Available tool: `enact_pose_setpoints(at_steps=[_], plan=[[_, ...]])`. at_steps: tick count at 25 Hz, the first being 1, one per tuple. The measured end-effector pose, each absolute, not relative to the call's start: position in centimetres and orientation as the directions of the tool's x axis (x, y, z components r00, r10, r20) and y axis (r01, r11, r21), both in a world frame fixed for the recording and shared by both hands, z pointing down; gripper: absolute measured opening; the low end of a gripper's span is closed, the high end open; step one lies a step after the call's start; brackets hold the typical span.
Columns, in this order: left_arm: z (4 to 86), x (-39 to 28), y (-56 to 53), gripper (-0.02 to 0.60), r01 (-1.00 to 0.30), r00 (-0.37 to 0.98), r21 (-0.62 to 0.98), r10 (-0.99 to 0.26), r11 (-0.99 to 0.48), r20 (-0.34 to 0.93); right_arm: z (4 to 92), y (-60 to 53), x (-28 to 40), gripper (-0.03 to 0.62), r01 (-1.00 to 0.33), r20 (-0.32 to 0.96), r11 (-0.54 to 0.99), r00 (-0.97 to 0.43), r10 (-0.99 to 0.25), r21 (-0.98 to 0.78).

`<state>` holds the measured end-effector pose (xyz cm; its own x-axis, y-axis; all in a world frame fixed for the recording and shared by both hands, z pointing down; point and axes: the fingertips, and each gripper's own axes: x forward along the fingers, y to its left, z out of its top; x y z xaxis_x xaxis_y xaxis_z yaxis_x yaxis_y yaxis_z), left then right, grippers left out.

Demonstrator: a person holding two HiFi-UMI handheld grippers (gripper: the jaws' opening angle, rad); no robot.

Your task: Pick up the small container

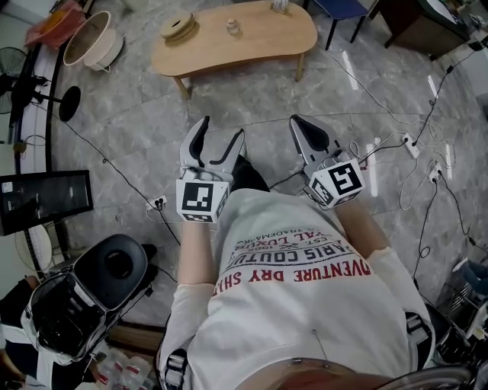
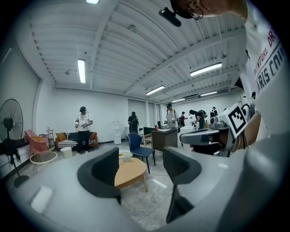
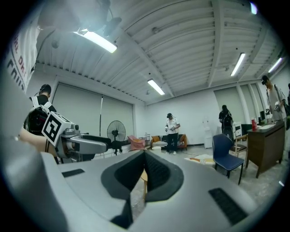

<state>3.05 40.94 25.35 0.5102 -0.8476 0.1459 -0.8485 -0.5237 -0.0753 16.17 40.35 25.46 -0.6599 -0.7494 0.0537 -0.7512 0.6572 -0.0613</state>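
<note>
The small container [image 1: 232, 27], a little clear jar, stands on the curved wooden table [image 1: 259, 42] far ahead of me. It also shows small in the left gripper view as the small container [image 2: 127, 157] on the table [image 2: 131, 173], seen between the jaws. My left gripper [image 1: 217, 141] is held at chest height with its jaws apart and nothing between them; in its own view the left gripper [image 2: 141, 170] is open. My right gripper [image 1: 302, 126] is beside it, its jaws together and empty, and the right gripper [image 3: 144, 174] is shut in its own view. Both are well short of the table.
A round wooden spool [image 1: 178, 25] lies on the table's left end. A blue chair [image 1: 339, 9] stands behind the table. Cables and a power strip [image 1: 412, 145] cross the floor at right. A fan [image 1: 15, 68], a round basket [image 1: 91, 38] and a black stool [image 1: 114, 266] are at left.
</note>
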Motion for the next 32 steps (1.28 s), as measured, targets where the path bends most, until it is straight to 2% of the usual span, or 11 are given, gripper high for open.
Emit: enact_pose_setpoints(at_steps=[7,22,32], plan=[[26.8,0.3,34.1,0.290,-0.834,0.537,-0.054,-0.830,-0.549,0.153,26.5,33.5,13.1,0.006,-0.767,0.082,0.639,-0.642,-0.763,-0.064],[26.5,-11.5,12.1,0.288,-0.750,0.658,0.046,-0.739,-0.659,0.145,25.5,12.8,0.9,0.006,-0.829,0.137,0.559,-0.558,-0.819,-0.033],[29.2,-13.9,4.5,0.288,-0.763,0.645,0.112,-0.739,-0.637,0.192,27.6,5.4,-0.7,0.006,-0.839,0.196,0.538,-0.542,-0.817,-0.079]])
